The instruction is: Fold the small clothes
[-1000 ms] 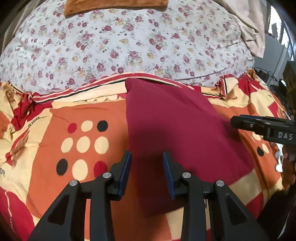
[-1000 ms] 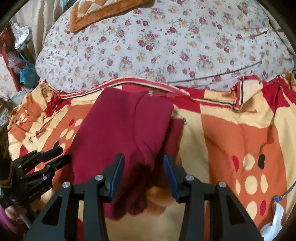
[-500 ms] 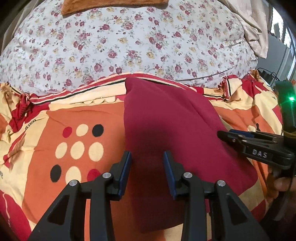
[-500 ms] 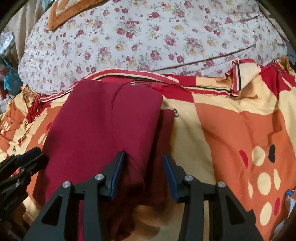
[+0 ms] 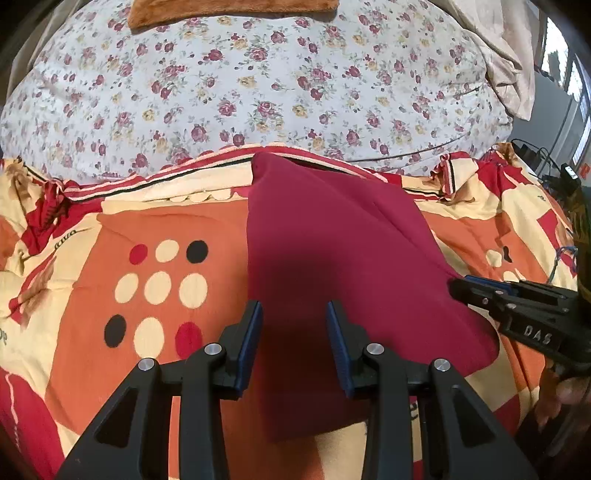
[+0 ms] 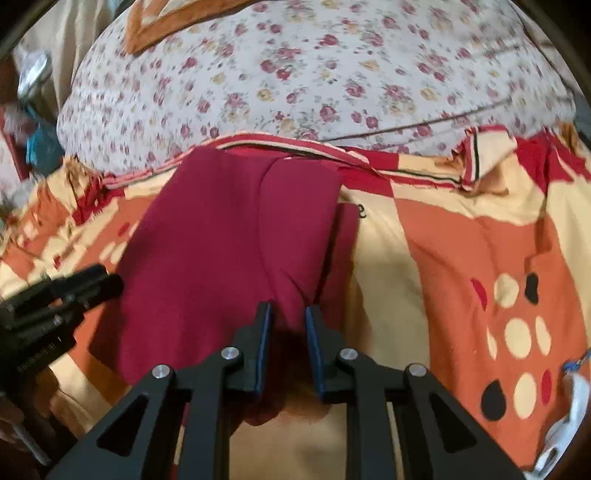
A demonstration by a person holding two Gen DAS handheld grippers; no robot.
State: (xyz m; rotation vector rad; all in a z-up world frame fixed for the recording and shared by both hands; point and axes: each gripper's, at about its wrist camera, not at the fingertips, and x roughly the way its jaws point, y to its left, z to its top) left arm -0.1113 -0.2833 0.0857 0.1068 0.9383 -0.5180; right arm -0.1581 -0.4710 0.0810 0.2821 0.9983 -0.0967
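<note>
A maroon garment (image 5: pixel 332 240) lies folded lengthwise on the orange patterned blanket (image 5: pixel 92 325). My left gripper (image 5: pixel 294 314) stands open over the garment's near left edge, nothing pinched between its blue pads. In the right wrist view the garment (image 6: pixel 221 240) shows a folded flap along its right side. My right gripper (image 6: pixel 289 314) is closing on the near end of that flap, and a gathered crease of cloth sits between its pads. Seen from the left wrist, the right gripper (image 5: pixel 458 286) meets the garment's right edge. The left gripper (image 6: pixel 110 284) appears at the garment's left side.
A floral quilt (image 5: pixel 258 92) bulges behind the blanket, with a brown cushion (image 5: pixel 229 11) on top. Beige cloth (image 5: pixel 509 55) hangs at the far right. A hand (image 5: pixel 565 391) holds the right gripper. White material (image 6: pixel 569 417) lies at the blanket's right edge.
The right gripper sank onto the garment's right flap and its jaws narrowed around the cloth. The left gripper stayed in place, still open.
</note>
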